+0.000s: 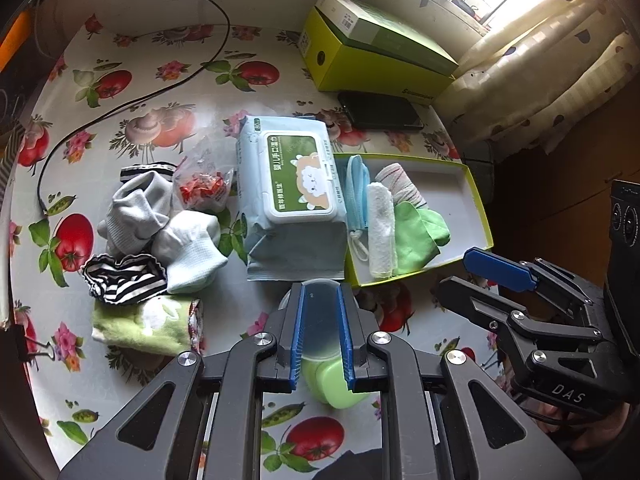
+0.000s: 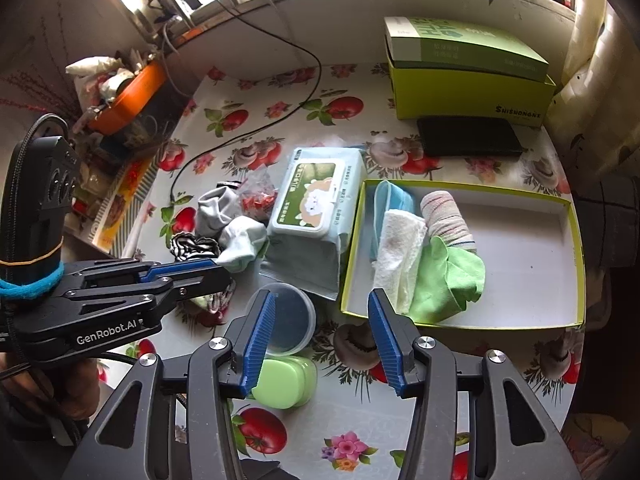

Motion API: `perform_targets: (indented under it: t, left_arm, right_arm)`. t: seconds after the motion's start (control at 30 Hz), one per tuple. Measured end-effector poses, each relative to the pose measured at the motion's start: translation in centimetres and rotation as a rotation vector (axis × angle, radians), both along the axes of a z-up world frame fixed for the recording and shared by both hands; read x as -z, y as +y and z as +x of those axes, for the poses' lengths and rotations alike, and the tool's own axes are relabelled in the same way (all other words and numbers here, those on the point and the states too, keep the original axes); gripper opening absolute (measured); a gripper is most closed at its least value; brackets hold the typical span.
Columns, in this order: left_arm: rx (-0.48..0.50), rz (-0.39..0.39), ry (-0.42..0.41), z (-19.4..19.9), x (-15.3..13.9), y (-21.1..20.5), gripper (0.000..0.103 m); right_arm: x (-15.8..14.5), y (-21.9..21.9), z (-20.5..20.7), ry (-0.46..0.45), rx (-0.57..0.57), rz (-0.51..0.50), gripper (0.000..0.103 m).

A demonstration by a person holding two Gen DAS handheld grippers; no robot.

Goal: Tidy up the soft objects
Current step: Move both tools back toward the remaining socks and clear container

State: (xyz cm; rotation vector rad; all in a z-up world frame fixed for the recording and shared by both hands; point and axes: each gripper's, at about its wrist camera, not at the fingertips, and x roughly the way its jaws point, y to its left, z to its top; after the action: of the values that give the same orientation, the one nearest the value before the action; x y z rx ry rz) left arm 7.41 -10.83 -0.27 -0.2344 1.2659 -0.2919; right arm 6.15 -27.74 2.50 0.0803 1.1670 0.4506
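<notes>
Two hand-held grippers hang side by side over a table covered in a cloth printed with tomatoes, mushrooms and flowers [image 1: 132, 92], both tilted steeply down toward it. The left gripper [image 1: 322, 336] has its blue-padded jaws apart with a narrow gap and nothing clamped between them; a clear round lid [image 2: 289, 316] and a pale green case [image 2: 286, 384] lie on the cloth below it. The right gripper [image 2: 322, 340] has its jaws apart more widely and is empty, poised above the near left corner of a shallow yellow-green tray [image 2: 576, 248]. Inside the tray, packed against its left side, lie a blue face mask [image 2: 394, 196], a white rolled cloth [image 2: 400, 256], a striped roll [image 2: 448, 216] and a green cloth [image 2: 448, 280]; the mask and white cloth run lengthwise from the far wall toward the near wall. Just left of the tray sits a pack of wet wipes [image 1: 294, 200], its long axis also running near to far. Farther left is a loose heap: grey and white socks [image 1: 160, 224], a black-and-white striped cloth [image 1: 124, 280], and a folded green towel [image 1: 148, 322] nearest the viewer.
</notes>
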Motion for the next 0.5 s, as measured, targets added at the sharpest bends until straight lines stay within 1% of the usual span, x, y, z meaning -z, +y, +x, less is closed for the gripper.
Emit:
perform_targets:
  t: [0.33,0.5]
  left_arm:
    - [-0.029,0.036,-0.016,-0.6,-0.5,1.4,0.016]
    - [-0.052,0.041,-0.020,-0.8,-0.6,2.1,0.016]
  right_arm:
    - [-0.3,1.2,0.0,-0.009,-0.025,0.004,0.048]
    - [-0.4,2.1,-0.1,-0.011,-0.051,0.001,0.048]
